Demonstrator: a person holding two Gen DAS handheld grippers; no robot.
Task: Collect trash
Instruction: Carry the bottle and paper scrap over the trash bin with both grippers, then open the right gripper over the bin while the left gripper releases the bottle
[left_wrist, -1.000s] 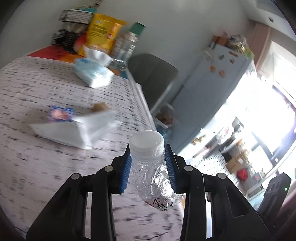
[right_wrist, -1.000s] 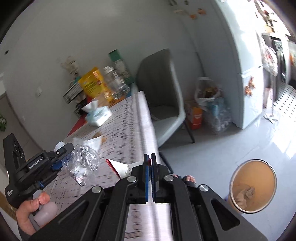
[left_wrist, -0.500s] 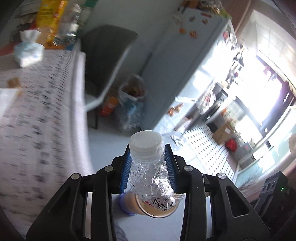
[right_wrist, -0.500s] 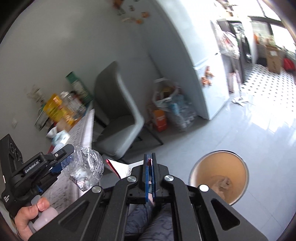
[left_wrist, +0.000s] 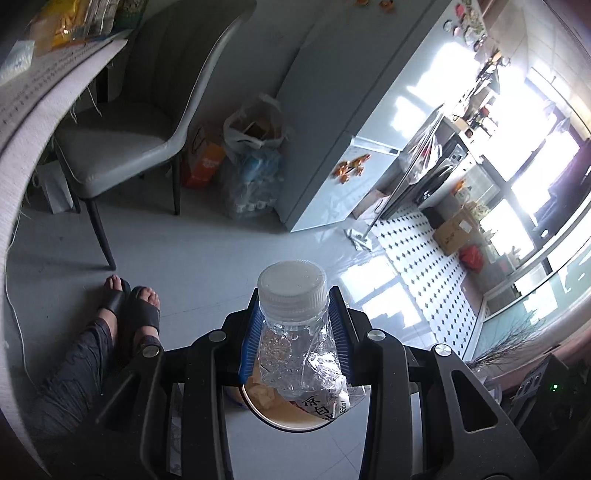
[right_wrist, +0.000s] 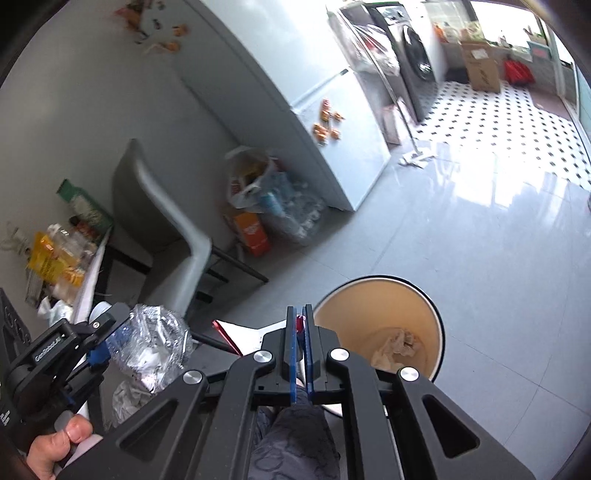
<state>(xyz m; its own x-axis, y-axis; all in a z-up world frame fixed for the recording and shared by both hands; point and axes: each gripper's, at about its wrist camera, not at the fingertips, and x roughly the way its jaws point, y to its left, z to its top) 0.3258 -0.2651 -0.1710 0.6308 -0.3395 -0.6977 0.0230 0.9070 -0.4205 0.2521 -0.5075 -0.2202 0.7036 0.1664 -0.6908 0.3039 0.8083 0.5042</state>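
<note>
Left gripper (left_wrist: 295, 332) pinches a crushed clear plastic bottle (left_wrist: 297, 343) just under its white cap (left_wrist: 293, 284), blue pads pressed against the crumpled shoulders. A second ago that bottle hung over the patterned worktop; now the worktop (left_wrist: 40, 88) has slid off to ten o'clock and the round tan bin (right_wrist: 376, 325) sits directly beneath the bottle, at six o'clock in the left wrist view. I judge the carry is nearly finished and release is the next step.

The bottle is flattened and wrinkled, its label with printed characters hanging at the lower end, droplets inside.

Right gripper (right_wrist: 300, 350) is nearly pressed together, its jaws just beginning to part, on a white wrapper with a red edge (right_wrist: 236, 336) that trails toward nine o'clock. The bin, at two o'clock from it, already holds crumpled paper. Beyond stand a grey chair (left_wrist: 147, 110) and a pale fridge (left_wrist: 351, 129).
</note>
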